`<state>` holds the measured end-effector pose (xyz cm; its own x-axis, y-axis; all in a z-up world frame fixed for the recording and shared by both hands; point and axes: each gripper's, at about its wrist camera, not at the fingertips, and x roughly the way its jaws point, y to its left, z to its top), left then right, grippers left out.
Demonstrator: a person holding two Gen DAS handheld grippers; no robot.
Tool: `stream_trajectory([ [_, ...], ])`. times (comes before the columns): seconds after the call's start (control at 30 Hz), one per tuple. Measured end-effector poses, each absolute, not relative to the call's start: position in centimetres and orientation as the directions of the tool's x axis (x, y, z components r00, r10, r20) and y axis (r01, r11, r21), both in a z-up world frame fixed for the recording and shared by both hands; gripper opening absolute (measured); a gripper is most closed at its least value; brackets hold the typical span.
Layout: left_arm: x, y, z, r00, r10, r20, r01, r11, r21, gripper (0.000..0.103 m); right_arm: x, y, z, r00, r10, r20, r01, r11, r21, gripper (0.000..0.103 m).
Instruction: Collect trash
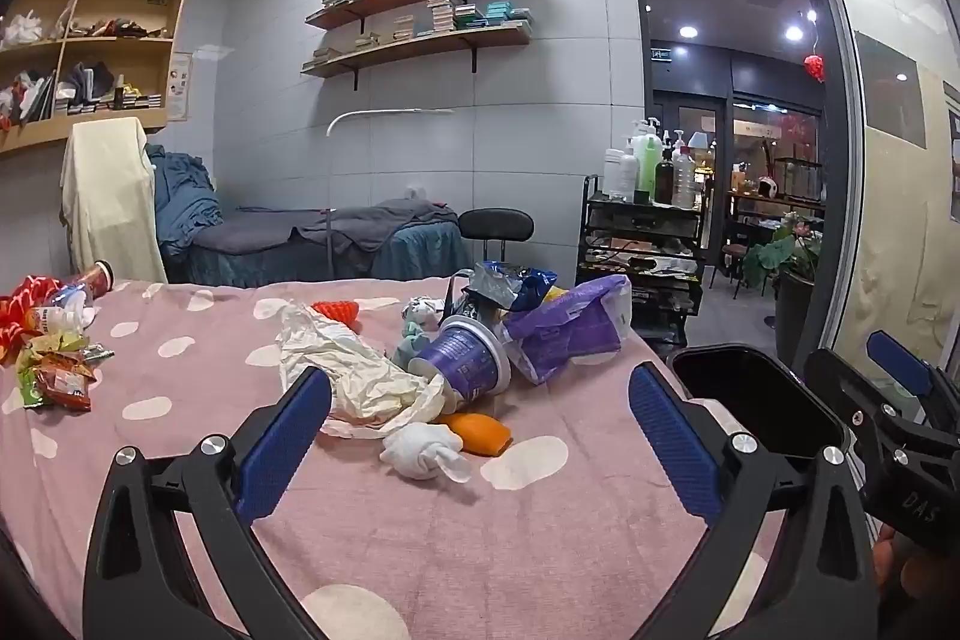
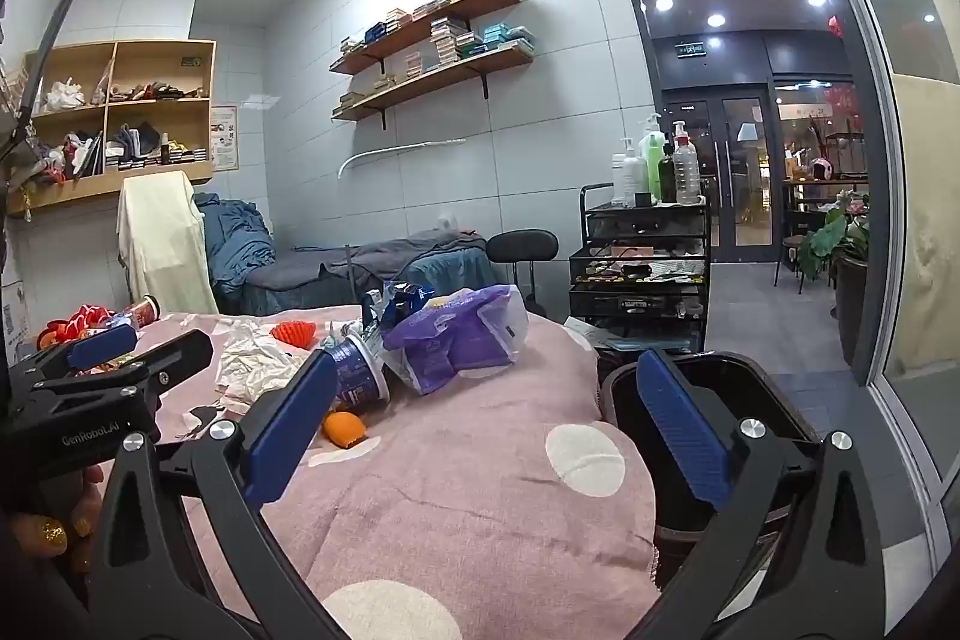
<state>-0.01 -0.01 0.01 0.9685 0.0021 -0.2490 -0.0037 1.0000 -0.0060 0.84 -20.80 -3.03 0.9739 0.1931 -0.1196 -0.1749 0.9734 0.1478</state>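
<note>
Left gripper (image 1: 480,436): fingers wide apart, holding nothing, hovering over the near part of the bed (image 1: 198,376).
Right gripper (image 2: 480,424): fingers wide apart, empty, over the bed's right edge.
Bed cover: pink with white spots.
Trash pile: around the bed's middle — crumpled white paper (image 1: 342,370), a purple cup (image 1: 468,361) lying on its side, an orange piece (image 1: 480,430), a knotted white wad (image 1: 423,451), a purple bag (image 1: 564,328) and a blue foil wrapper (image 1: 510,283) behind it.
More trash: snack wrappers (image 1: 54,370) at the bed's left edge.
Bin (image 2: 708,400): black, open, just beside the bed's right edge.
</note>
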Motion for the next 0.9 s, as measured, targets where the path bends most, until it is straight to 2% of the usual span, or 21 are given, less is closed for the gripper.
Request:
stream_trajectory([
  [0.9, 0.2, -0.3, -0.6, 0.966, 0.010, -0.257, -0.005, 1.000, 0.019, 0.098, 1.1, -20.2, -3.1, 0.975, 0.183, -0.122, -0.169, 0.978, 0.119, 0.098],
])
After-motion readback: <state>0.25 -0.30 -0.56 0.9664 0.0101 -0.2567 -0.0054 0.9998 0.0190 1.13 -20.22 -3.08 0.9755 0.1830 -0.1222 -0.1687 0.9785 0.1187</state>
